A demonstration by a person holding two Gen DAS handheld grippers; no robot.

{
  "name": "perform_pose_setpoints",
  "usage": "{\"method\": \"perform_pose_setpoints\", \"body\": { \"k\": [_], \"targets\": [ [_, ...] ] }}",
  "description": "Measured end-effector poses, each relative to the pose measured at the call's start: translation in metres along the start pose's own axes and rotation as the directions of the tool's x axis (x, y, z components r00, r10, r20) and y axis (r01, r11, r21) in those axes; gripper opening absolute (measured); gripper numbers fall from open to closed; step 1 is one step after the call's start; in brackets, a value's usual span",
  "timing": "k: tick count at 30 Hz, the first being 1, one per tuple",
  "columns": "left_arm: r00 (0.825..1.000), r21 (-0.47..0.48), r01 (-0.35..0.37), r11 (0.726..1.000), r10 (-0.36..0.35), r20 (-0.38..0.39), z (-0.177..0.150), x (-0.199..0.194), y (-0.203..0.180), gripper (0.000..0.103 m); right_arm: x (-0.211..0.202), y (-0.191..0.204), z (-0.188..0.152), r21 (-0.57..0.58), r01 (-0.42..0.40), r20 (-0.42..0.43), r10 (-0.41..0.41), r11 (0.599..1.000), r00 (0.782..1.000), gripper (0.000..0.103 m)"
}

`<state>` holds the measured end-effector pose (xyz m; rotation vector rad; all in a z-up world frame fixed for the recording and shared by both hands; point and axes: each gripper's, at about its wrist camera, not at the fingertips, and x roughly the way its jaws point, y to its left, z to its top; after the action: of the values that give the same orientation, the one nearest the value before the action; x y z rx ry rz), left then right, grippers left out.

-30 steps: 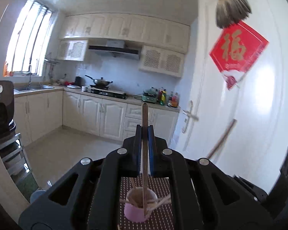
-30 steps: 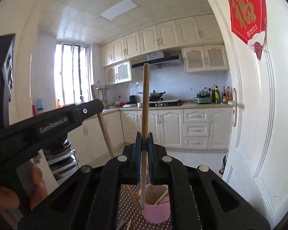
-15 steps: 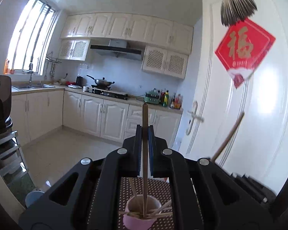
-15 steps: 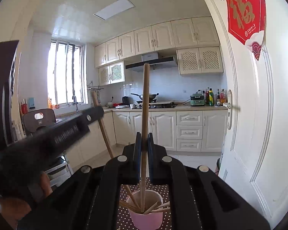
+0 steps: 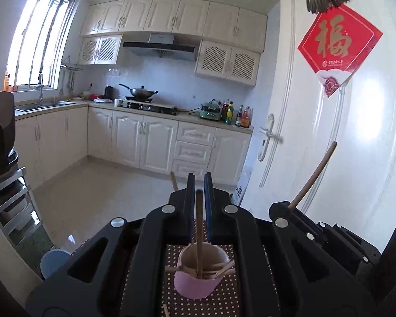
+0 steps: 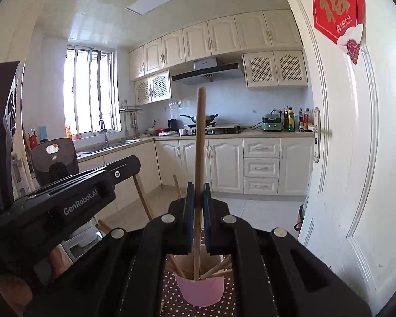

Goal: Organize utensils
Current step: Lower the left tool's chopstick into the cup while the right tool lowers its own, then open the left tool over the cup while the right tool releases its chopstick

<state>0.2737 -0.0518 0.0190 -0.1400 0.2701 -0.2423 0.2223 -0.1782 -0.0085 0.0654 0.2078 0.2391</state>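
Both grippers hover over the pink round cup (image 6: 200, 289), at six o'clock below them. The right gripper (image 6: 198, 192) clamps a long upright wooden chopstick (image 6: 199, 142), its tip inside the cup. The left gripper (image 5: 199, 185) stands slightly parted around another wooden chopstick (image 5: 199, 227), which rests in the cup.

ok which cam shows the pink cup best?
Left wrist. It looks down into the pink cup: open mouth, the chopsticks inside and most of the wall show. The right wrist view catches the pink cup lower in frame, its rim partly hidden behind the gripper fingers.
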Motion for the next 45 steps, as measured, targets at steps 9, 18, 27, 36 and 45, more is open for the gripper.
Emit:
{"method": "perform_pose_setpoints", "body": {
  "k": [9, 18, 27, 36, 45],
  "targets": [
    [0.999, 0.005, -0.035, 0.999, 0.035, -0.035, -0.008, -0.006, 0.003, 0.046, 0.005, 0.002, -0.005, 0.003, -0.001, -0.038, 0.001, 1.0, 0.999, 0.005],
    [0.998, 0.01, -0.057, 0.998, 0.058, -0.03, -0.009, -0.022, 0.009, 0.055, 0.007, 0.005, -0.01, 0.001, -0.003, -0.074, 0.003, 1.0, 0.997, 0.005],
    [0.996, 0.018, -0.088, 0.996, 0.088, -0.018, -0.013, -0.044, 0.017, 0.059, -0.008, 0.013, -0.006, 0.0, -0.027, -0.052, 0.027, 1.0, 0.998, 0.007],
    [0.994, 0.022, -0.11, 0.994, 0.11, -0.002, -0.018, -0.071, 0.024, 0.063, -0.035, 0.027, -0.002, -0.032, -0.037, -0.015, 0.037, 0.999, 0.999, 0.017],
    [0.993, 0.038, -0.114, 0.993, 0.115, -0.024, -0.032, -0.095, 0.027, 0.065, -0.061, 0.035, -0.011, -0.044, -0.036, -0.018, 0.035, 0.998, 0.999, 0.024]
  ]
}}
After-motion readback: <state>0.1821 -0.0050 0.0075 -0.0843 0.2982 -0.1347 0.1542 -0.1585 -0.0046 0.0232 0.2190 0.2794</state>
